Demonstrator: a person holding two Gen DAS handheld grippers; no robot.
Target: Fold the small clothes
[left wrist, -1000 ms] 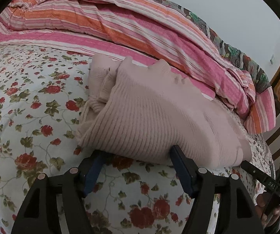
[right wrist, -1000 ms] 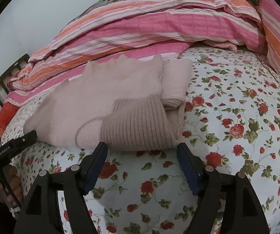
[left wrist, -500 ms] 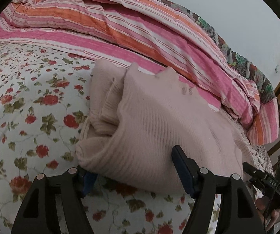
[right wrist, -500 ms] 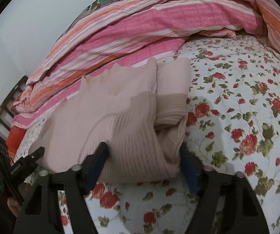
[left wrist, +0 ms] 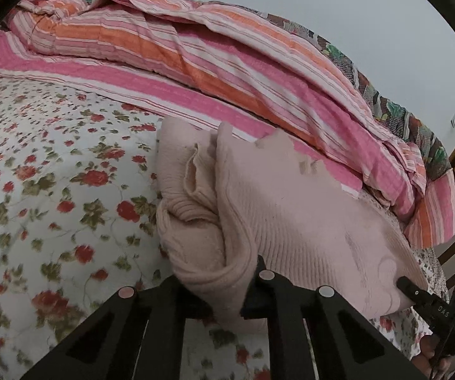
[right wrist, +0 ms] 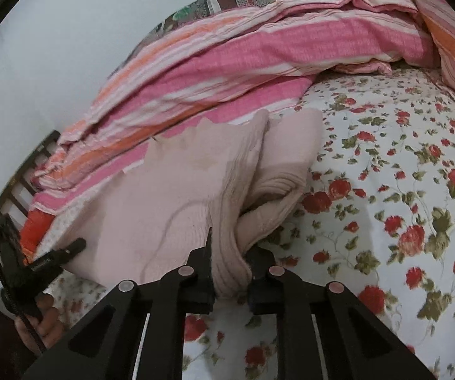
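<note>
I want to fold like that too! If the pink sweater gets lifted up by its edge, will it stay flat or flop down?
Probably flop: the pink sweater is soft knit, already bunching where each gripper pinches it. It looks thick, so likely not slippery.

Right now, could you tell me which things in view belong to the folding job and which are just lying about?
In the job:
- pale pink ribbed knit sweater
- left tongs, shut on it
- right tongs, shut on it

Lying about:
- pink and orange striped quilt
- white bedsheet with red roses, under the sweater

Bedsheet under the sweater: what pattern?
White bedsheet with red roses and green leaves; right wrist view shows it best.
</note>
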